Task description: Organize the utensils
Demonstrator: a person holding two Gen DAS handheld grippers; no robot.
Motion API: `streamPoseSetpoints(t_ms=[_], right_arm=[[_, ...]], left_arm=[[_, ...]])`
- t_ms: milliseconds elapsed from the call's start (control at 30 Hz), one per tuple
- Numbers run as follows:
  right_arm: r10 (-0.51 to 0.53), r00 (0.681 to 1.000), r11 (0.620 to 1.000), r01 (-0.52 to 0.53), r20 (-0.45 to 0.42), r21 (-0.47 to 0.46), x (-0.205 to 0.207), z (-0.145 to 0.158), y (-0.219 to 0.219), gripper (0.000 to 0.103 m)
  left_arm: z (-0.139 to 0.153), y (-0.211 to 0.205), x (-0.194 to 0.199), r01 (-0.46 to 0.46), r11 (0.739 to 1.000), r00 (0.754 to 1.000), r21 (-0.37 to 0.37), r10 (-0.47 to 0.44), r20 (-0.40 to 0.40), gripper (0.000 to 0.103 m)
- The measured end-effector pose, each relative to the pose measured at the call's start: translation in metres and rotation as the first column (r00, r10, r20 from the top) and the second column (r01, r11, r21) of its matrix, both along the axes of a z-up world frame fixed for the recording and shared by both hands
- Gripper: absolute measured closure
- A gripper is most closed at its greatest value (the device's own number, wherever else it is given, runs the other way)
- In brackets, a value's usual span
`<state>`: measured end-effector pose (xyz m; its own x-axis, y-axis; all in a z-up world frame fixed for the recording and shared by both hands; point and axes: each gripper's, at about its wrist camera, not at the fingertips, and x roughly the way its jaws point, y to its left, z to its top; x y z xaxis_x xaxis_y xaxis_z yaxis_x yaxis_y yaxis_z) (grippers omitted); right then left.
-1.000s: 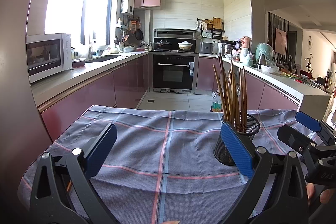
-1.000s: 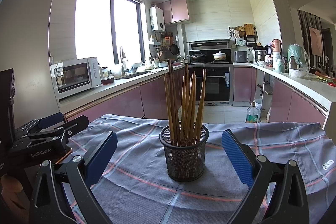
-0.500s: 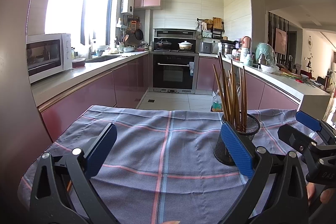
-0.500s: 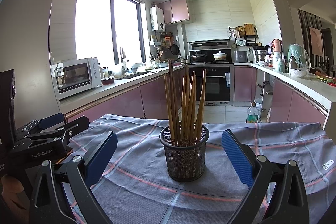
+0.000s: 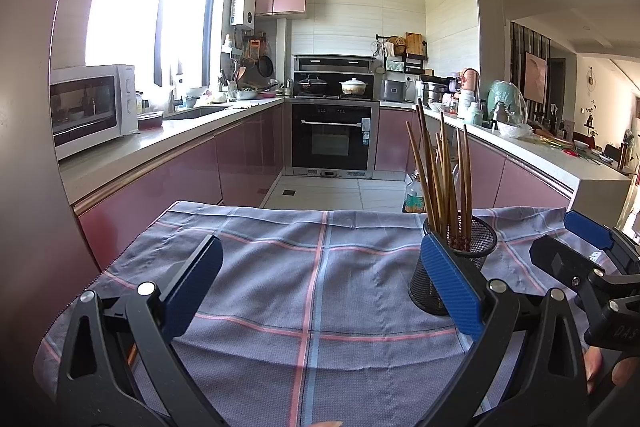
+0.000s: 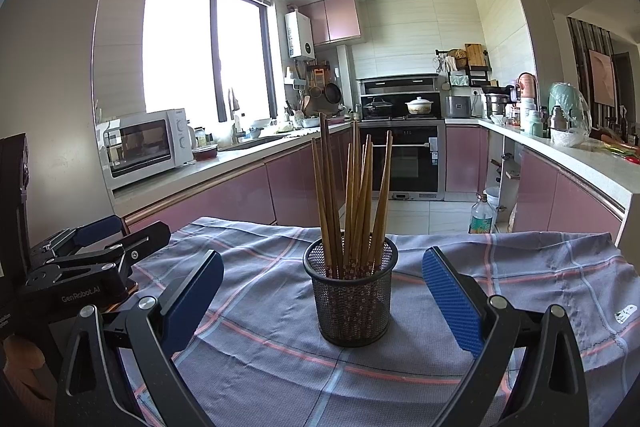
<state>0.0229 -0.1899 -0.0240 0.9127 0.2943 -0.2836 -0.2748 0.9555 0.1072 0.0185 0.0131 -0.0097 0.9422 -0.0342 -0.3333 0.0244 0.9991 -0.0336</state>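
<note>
A plaid cloth (image 6: 520, 279) covers the table. On it stands a mesh cup (image 6: 352, 291), every chopstick (image 6: 356, 195) upright inside. Both grippers, left (image 5: 320, 291) and right (image 6: 320, 291), hover empty, fingers spread. The sorting looks finished; next probably means just backing away.

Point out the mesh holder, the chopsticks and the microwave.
mesh holder (image 6: 351, 303): right wrist view, front wall of the black mesh.
chopsticks (image 6: 354, 203): right wrist view, middle of the upright bundle.
microwave (image 6: 146, 147): right wrist view, its glass door.
</note>
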Motion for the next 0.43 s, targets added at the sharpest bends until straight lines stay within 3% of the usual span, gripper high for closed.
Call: streamPoseSetpoints(t_ms=[167, 267, 433], right_arm=[[-0.001, 1.000, 1.000, 0.001, -0.007, -0.013, 0.002, -0.002, -0.001, 0.007], [-0.022, 0.999, 0.999, 0.021, -0.030, -0.038, 0.006, -0.006, -0.008, 0.007], [-0.142, 0.972, 0.985, 0.121, -0.186, -0.120, 0.036, -0.032, -0.050, 0.007]], left_arm=[[-0.005, -0.002, 0.009, -0.007, 1.000, 1.000, 0.010, 0.008, -0.030, 0.006], [-0.014, 0.001, 0.019, 0.003, 1.000, 0.996, -0.005, -0.004, -0.088, 0.006], [-0.038, 0.015, 0.044, -0.023, 1.000, 0.980, 0.005, 0.024, -0.197, 0.006]])
